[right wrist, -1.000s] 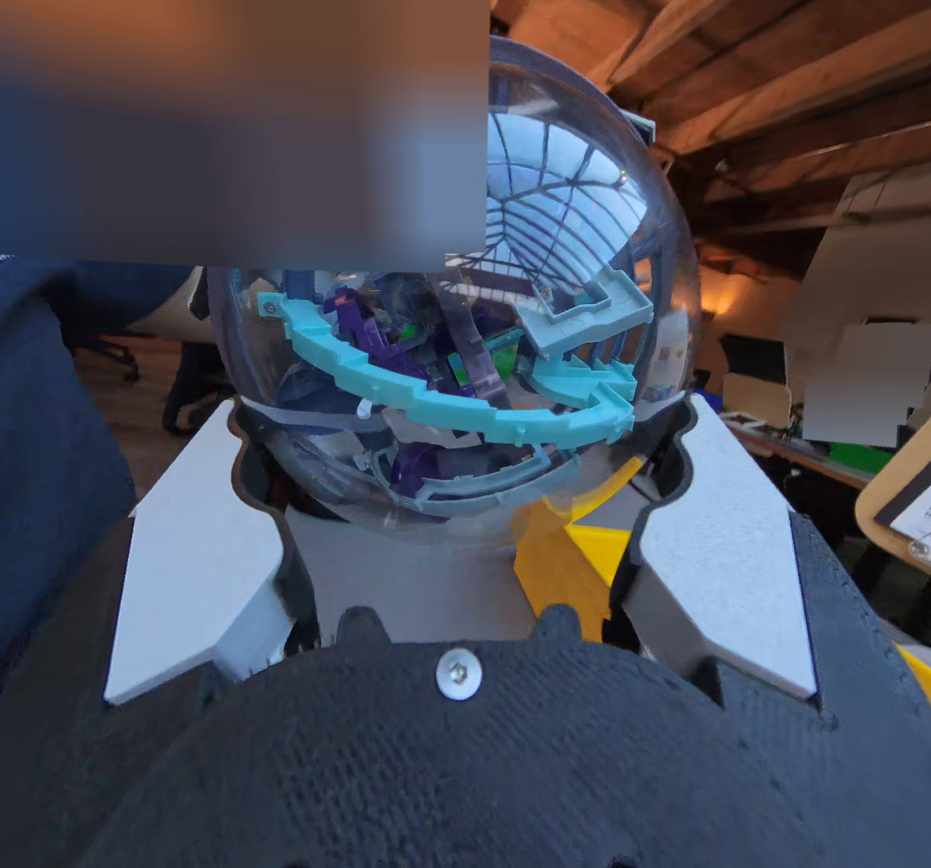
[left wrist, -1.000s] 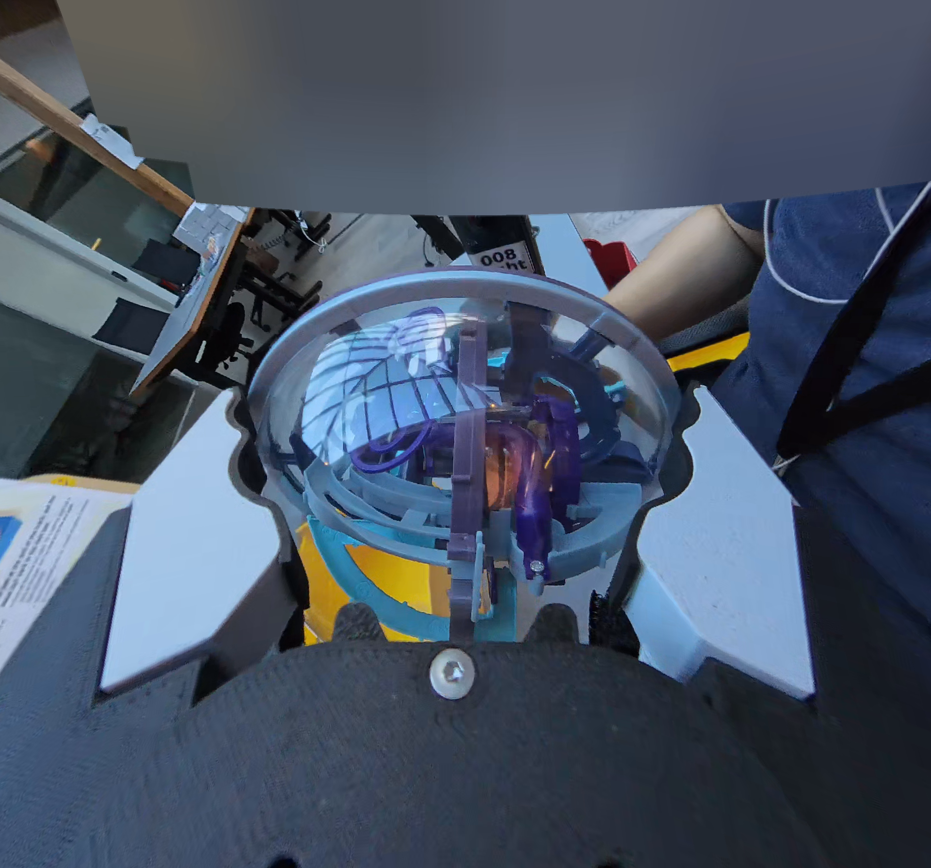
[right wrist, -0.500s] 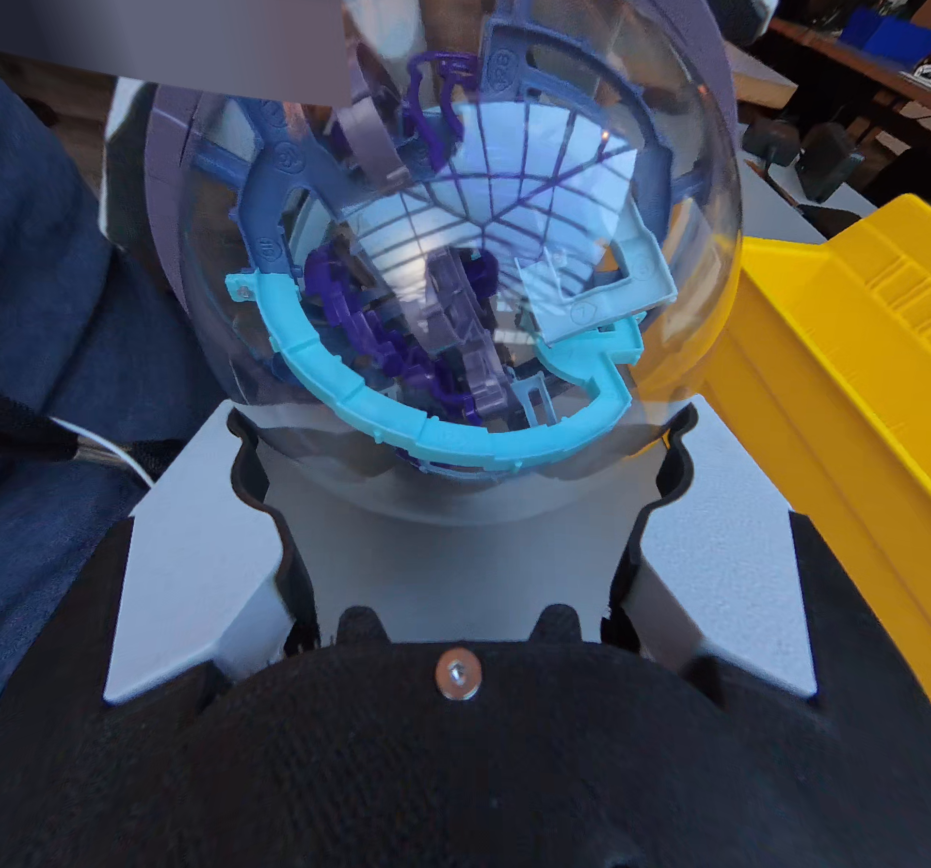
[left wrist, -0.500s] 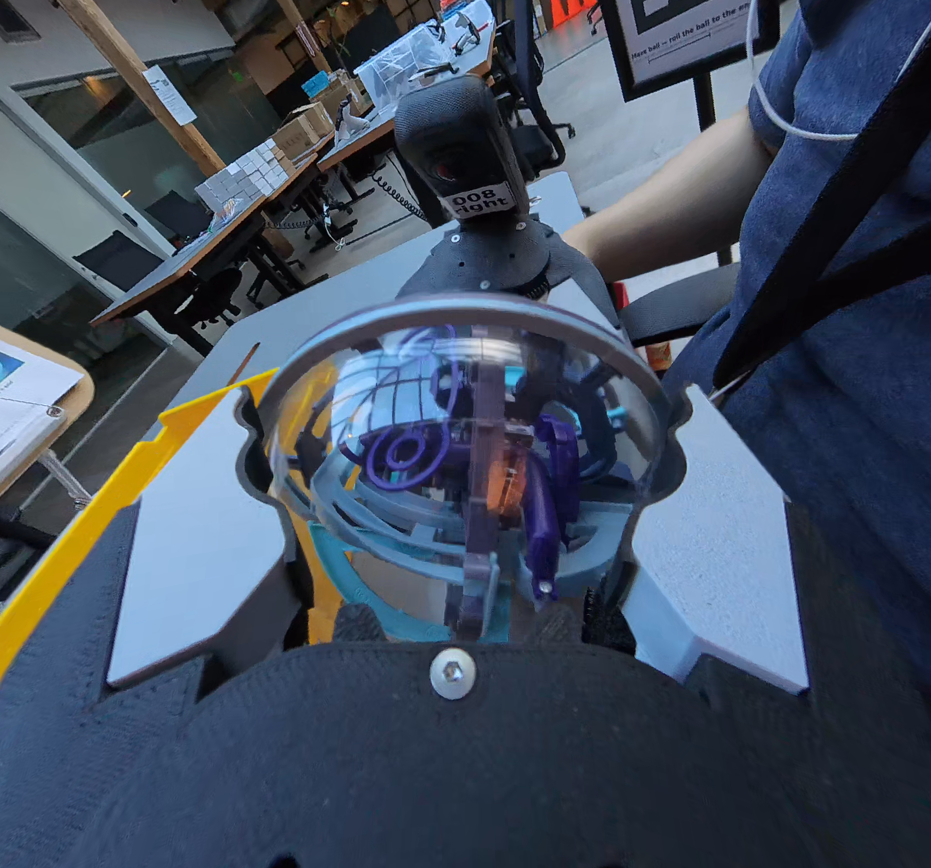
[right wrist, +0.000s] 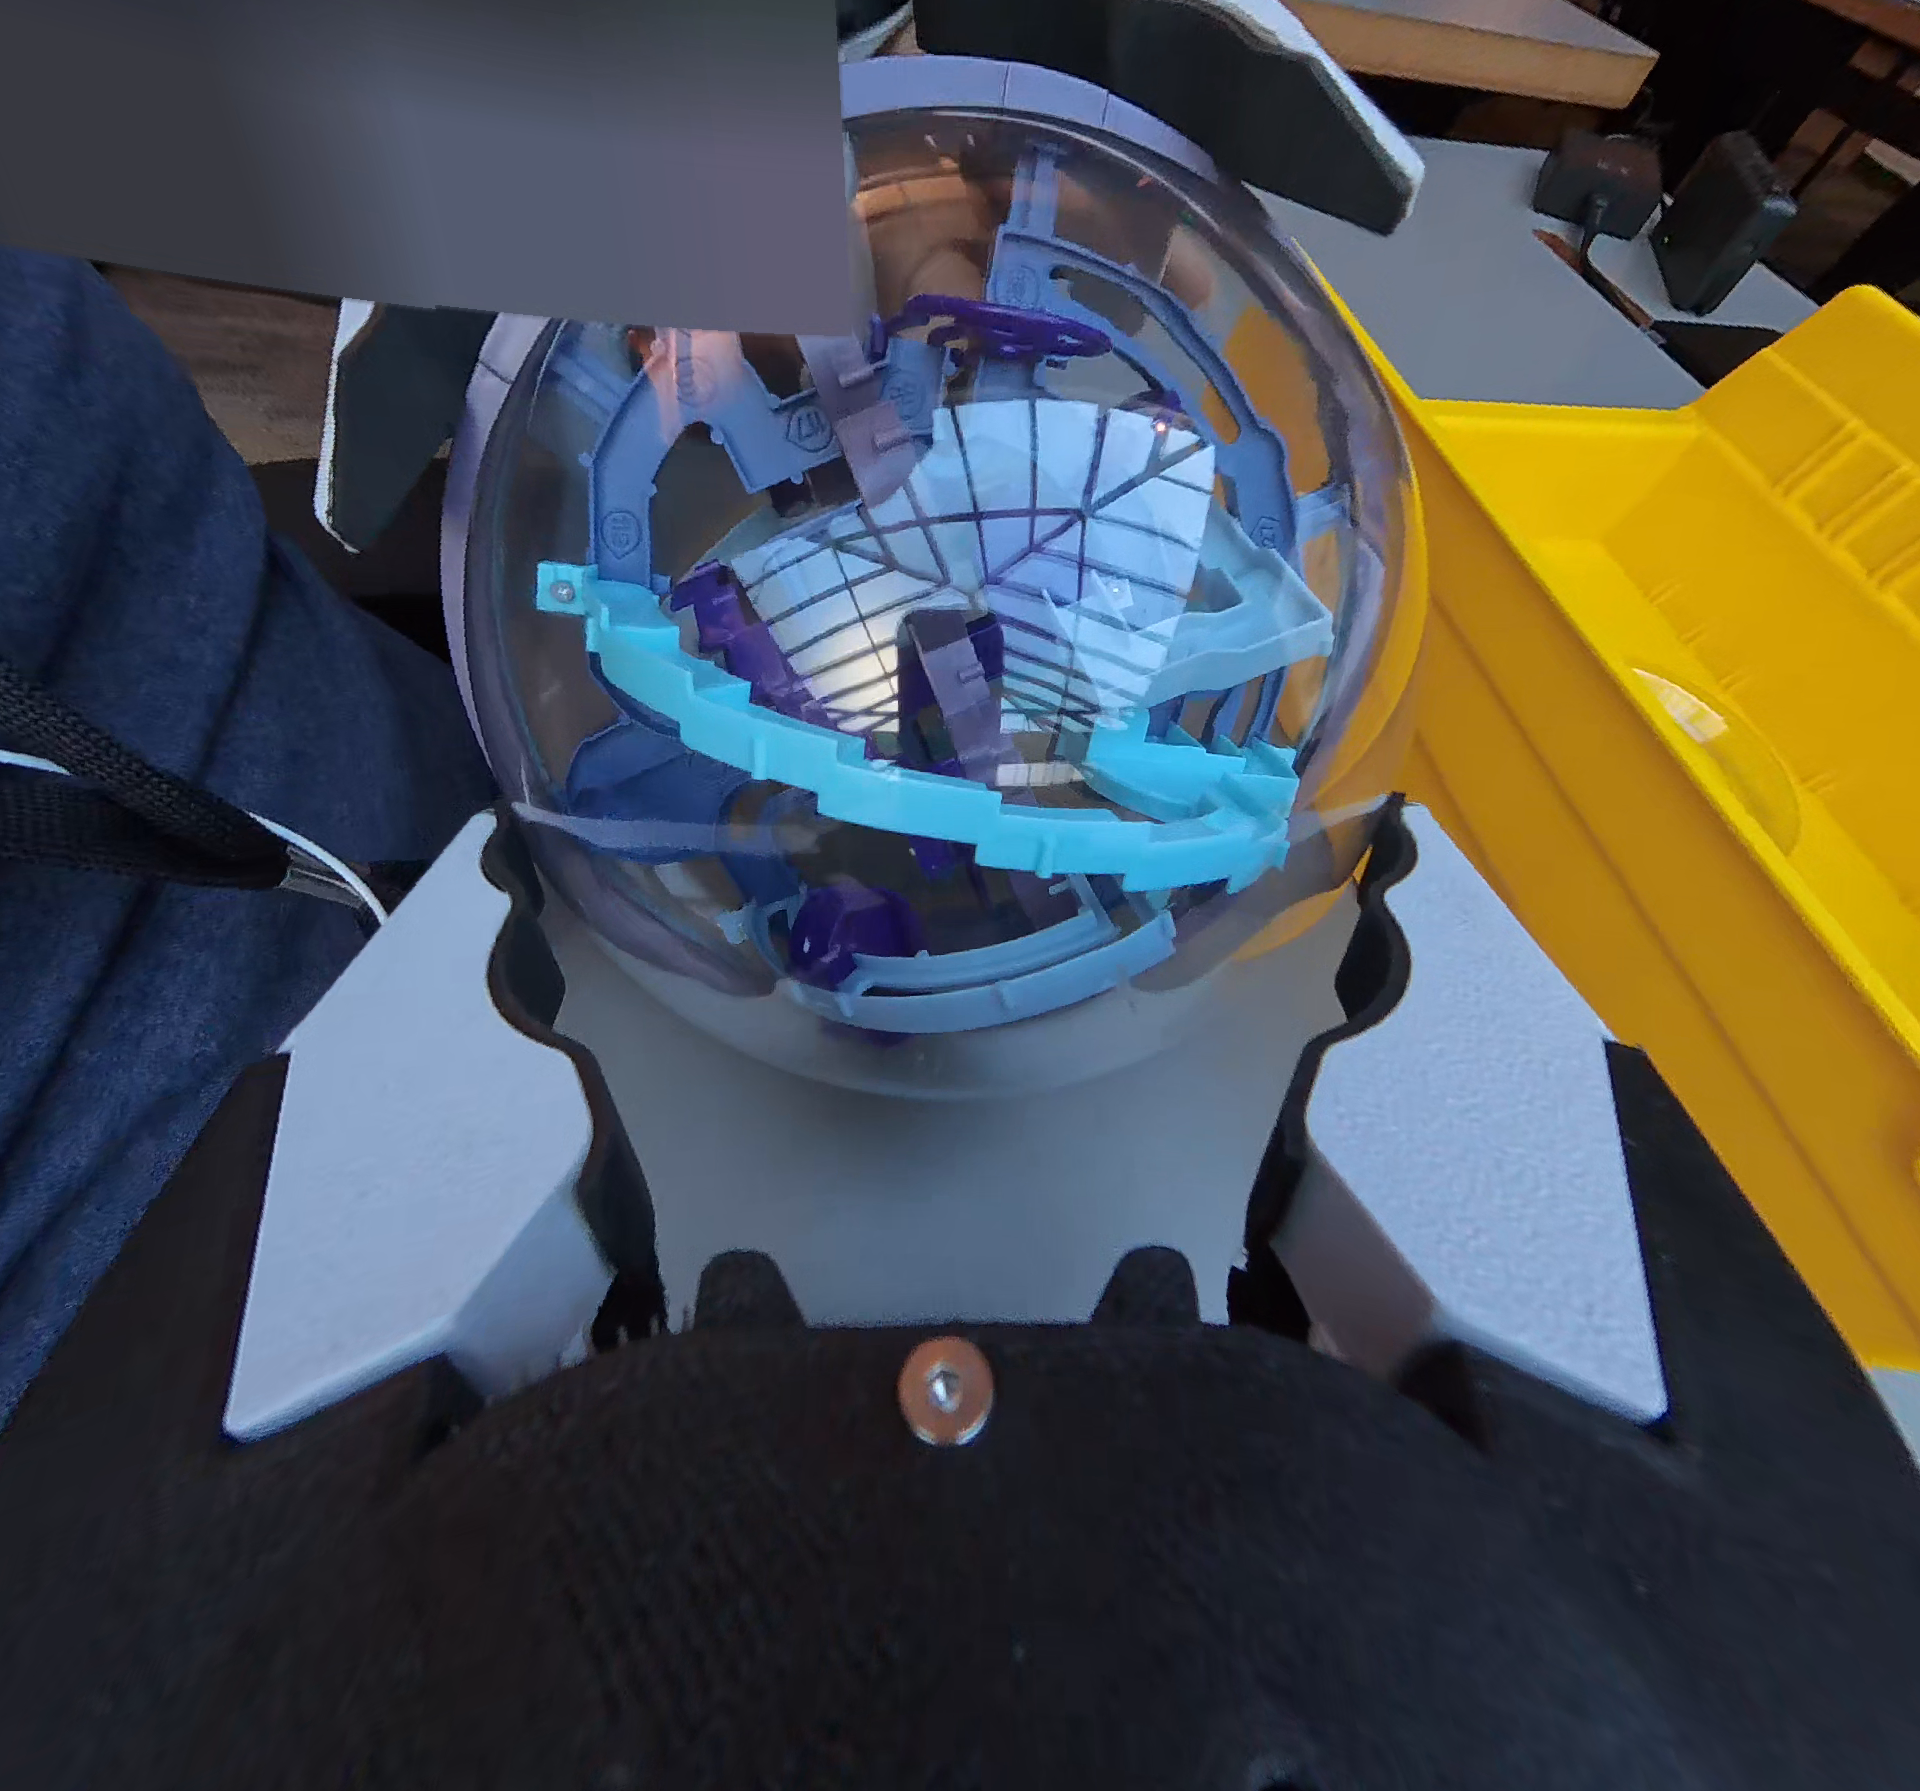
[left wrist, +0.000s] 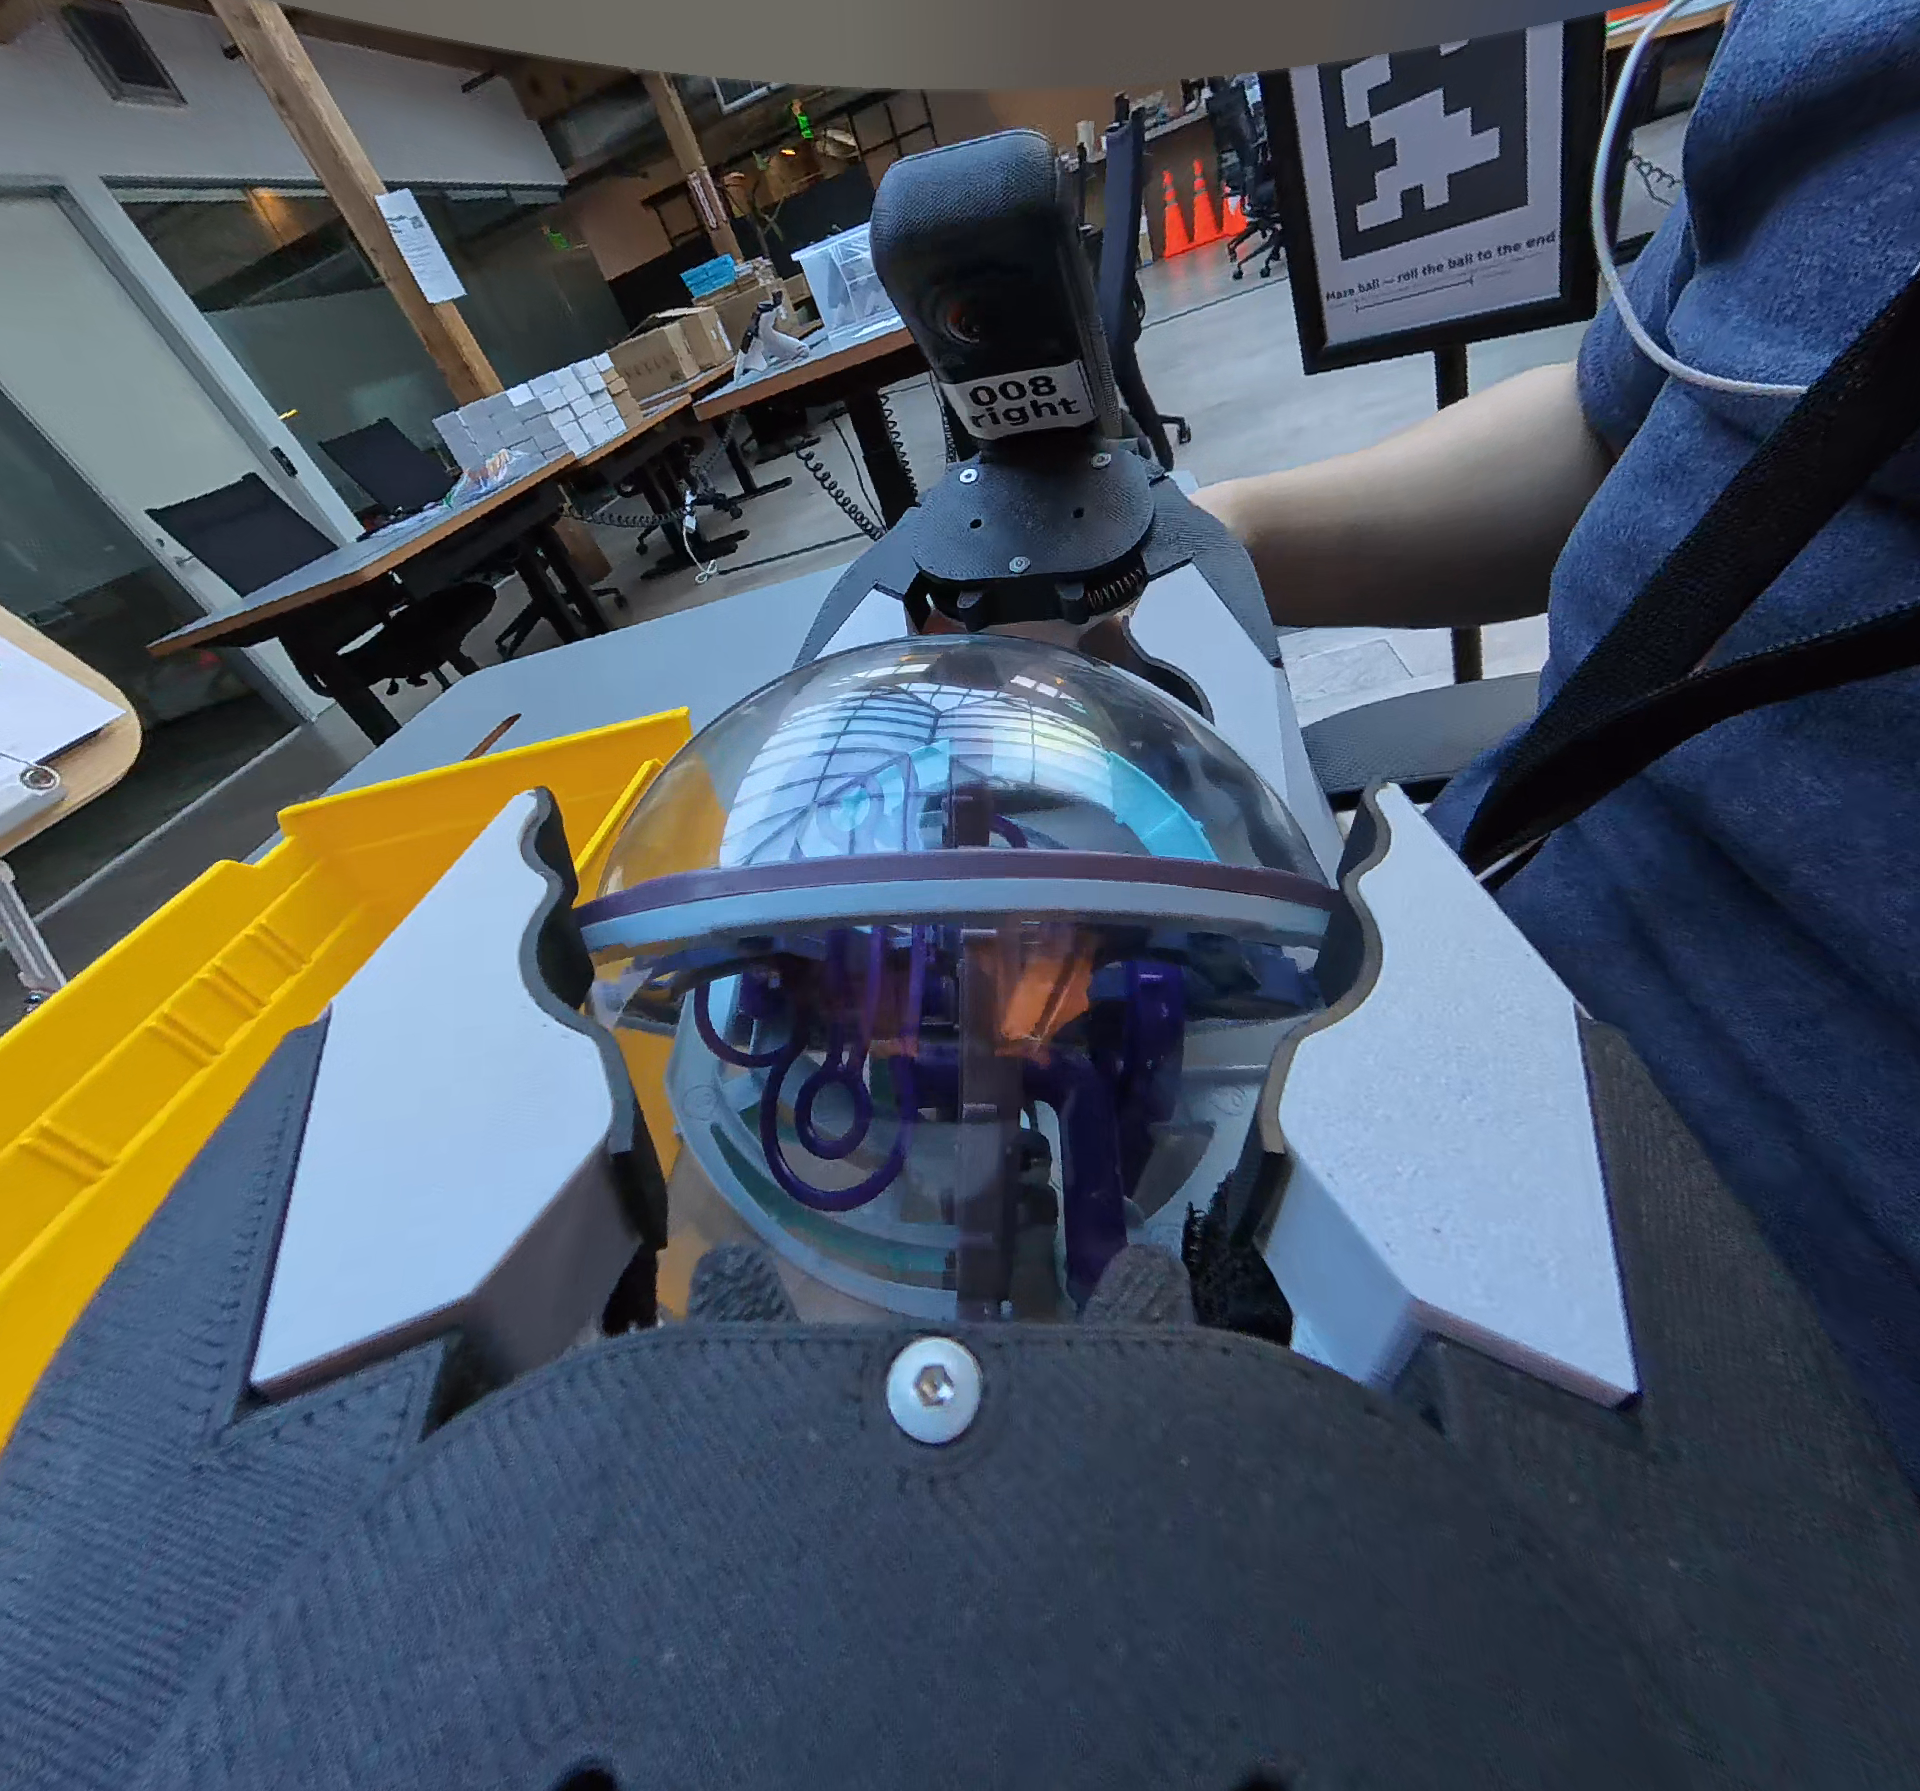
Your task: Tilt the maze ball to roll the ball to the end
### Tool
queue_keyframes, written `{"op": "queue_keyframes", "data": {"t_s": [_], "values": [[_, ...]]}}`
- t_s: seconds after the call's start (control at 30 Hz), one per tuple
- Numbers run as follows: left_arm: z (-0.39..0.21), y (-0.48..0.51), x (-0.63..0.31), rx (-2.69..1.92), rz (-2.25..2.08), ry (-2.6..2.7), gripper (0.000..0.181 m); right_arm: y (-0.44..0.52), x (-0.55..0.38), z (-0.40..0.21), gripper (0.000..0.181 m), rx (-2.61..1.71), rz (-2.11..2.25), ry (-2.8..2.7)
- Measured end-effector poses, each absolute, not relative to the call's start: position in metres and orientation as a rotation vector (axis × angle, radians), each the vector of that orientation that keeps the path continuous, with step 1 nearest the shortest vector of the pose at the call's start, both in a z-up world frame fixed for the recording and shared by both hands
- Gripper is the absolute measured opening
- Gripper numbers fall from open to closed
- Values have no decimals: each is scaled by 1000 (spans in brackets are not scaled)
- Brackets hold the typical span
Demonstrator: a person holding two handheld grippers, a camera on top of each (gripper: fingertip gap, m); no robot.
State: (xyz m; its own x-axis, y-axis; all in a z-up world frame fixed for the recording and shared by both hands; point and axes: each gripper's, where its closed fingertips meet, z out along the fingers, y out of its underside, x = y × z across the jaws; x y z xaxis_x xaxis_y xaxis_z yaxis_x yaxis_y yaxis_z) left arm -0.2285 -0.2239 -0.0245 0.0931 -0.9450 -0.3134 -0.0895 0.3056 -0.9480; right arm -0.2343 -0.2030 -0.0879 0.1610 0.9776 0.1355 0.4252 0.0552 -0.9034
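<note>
The maze ball (left wrist: 956, 962) is a clear sphere with purple, grey and cyan tracks inside and a grey-purple seam ring. My left gripper (left wrist: 951, 920) is shut on it, its white fingers (left wrist: 447, 1066) pressing both sides at the ring. My right gripper (right wrist: 935, 858) is shut on the opposite side of the maze ball (right wrist: 935, 619). Each gripper shows beyond the ball in the other's view: the right one (left wrist: 1023, 536), the left one (right wrist: 1164, 27). The ball is held above the grey table (right wrist: 1455, 307). I cannot pick out the small rolling ball inside.
A yellow bin (left wrist: 187, 993) stands on the table close beside the ball, also in the right wrist view (right wrist: 1662, 650). The person's blue-clad torso (left wrist: 1714, 910) and forearm (left wrist: 1434, 505) are close. A sign stand (left wrist: 1434, 183) and desks stand behind.
Both grippers have rotated the maze ball together. The seam ring went from an upright arch to level in the left view. The right view swung from the ceiling down to table and bin.
</note>
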Motion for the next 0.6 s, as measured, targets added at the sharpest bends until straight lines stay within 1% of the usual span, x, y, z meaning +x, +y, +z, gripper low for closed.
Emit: {"op": "queue_keyframes", "data": {"t_s": [0.23, 0.47, 0.53, 0.6], "values": [[-21, -217, -242, -1111, -899, 1199, 137, -201, -227, -91, 140, -1530, 700, -1458], [-23, -223, -228, -1096, -856, 1292, 135, -214, -229, -20, 138, -1430, 881, -1439], [-23, -224, -221, -1094, -866, 1307, 135, -211, -236, -24, 138, -1447, 815, -1501], [-23, -224, -215, -1097, -877, 1312, 135, -210, -239, -41, 138, -1486, 740, -1589]]}}
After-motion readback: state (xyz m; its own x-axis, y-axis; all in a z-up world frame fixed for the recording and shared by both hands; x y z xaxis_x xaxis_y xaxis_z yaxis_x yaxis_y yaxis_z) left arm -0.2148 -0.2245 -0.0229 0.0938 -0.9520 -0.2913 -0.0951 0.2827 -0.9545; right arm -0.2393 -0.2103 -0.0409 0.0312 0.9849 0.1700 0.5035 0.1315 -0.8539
